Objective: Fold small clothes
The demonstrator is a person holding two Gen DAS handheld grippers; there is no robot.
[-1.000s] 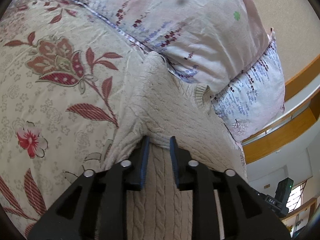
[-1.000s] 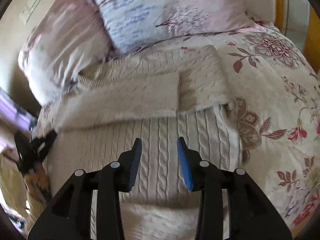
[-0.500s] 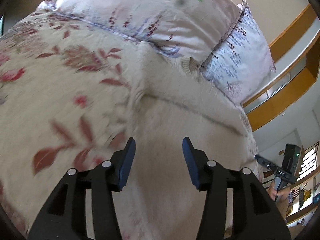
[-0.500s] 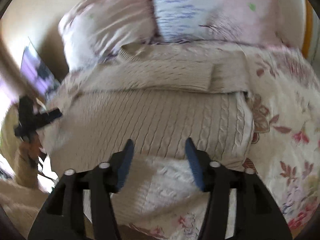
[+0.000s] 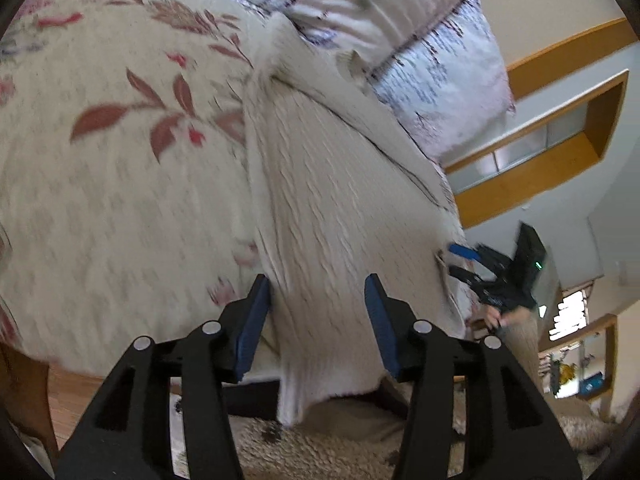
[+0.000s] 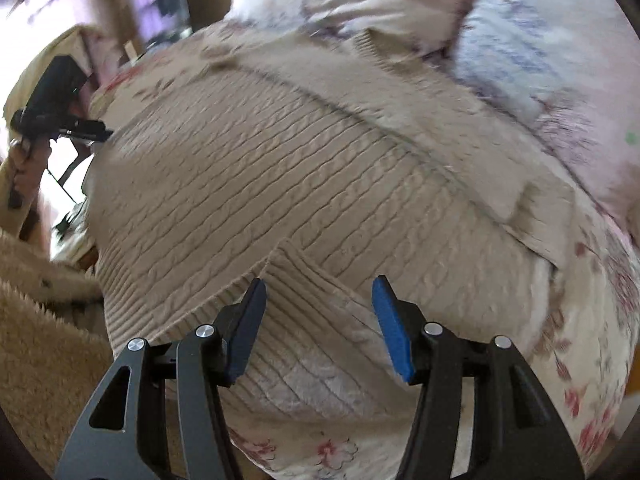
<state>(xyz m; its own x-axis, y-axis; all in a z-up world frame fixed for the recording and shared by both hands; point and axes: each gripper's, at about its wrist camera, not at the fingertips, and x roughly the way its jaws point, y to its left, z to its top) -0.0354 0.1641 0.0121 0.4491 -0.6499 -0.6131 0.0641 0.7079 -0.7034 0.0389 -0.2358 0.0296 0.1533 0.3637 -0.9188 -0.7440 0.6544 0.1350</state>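
A cream cable-knit sweater (image 5: 332, 208) lies on the floral bedspread (image 5: 112, 184), its sleeves folded across the chest and its hem hanging over the bed's near edge. It also fills the right wrist view (image 6: 304, 184). My left gripper (image 5: 318, 312) is open and empty, hovering over the lower left part of the sweater near the hem. My right gripper (image 6: 318, 312) is open and empty above the ribbed hem corner (image 6: 304, 292). The right gripper also shows in the left wrist view (image 5: 480, 268) at the sweater's far side, and the left gripper shows in the right wrist view (image 6: 60, 120).
Two floral pillows (image 5: 440, 80) lie behind the sweater's collar, also in the right wrist view (image 6: 520, 52). A shaggy beige rug (image 6: 44, 320) is on the floor below the bed edge. A wooden shelf (image 5: 560, 152) is on the wall at right.
My left gripper let go of the sweater fold, opened and drew back toward the hem at the bed edge. My right gripper opened wider and also drew back to the hem.
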